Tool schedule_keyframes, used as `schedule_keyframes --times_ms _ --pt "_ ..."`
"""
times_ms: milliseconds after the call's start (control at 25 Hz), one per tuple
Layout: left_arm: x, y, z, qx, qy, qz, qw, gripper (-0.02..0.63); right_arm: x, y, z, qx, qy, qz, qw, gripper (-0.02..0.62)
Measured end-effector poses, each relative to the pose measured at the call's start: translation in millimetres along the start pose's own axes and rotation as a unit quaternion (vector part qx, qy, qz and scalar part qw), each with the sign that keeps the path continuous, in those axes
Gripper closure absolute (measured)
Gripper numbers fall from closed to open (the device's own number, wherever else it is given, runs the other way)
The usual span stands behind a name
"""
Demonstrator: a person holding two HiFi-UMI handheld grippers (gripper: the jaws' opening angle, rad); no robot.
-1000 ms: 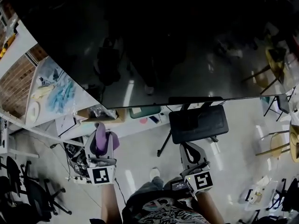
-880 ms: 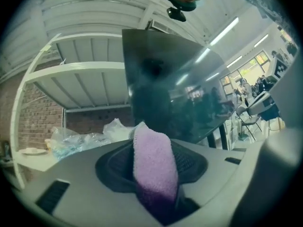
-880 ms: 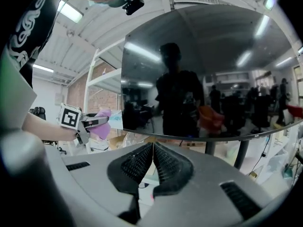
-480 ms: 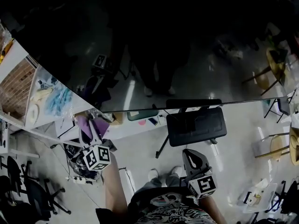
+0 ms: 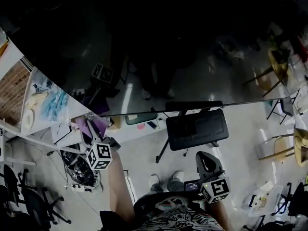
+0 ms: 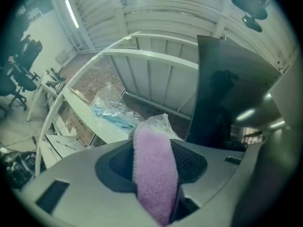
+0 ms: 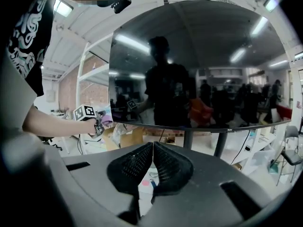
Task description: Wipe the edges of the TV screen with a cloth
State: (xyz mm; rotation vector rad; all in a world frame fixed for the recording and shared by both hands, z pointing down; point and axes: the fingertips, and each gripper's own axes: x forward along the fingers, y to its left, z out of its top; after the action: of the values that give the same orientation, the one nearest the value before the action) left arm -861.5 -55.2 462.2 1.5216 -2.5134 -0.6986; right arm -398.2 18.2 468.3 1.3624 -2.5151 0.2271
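TV screen (image 5: 183,47) edge: left tongs (image 6: 156,171) pinching cloth (image 6: 152,160) moved nearer; right tongs (image 7: 152,161) pressed together.

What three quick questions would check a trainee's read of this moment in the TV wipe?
1. True or false: the right gripper has its jaws together with nothing between them.
2. What does the left gripper hold? A) a purple cloth B) a sponge C) nothing
3. Fill in: the left gripper is by the lower ___ corner of the TV screen.
Key: 1 true; 2 A; 3 left.
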Motion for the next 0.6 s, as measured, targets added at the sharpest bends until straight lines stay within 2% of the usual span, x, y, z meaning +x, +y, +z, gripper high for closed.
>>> schedule_keyframes --times_ms 240,440,600 --pt "6.3 -4.9 -15.8 -0.057 -0.018 0.007 0.9982 0.416 -8.5 19.0 -12.2 -0.003 0.028 -0.012 1.000 0.566" --pt "17.7 -6.2 -23.0 -0.084 -0.021 0.007 0.9962 0.422 -7.8 33.7 -17.4 0.010 0.042 -0.036 0.998 0.566" --pt "19.9 -3.7 -24.8 -0.090 -0.014 -0.007 0.9958 0.422 -4.4 44.4 -15.4 0.013 0.037 -0.061 0.997 0.566"
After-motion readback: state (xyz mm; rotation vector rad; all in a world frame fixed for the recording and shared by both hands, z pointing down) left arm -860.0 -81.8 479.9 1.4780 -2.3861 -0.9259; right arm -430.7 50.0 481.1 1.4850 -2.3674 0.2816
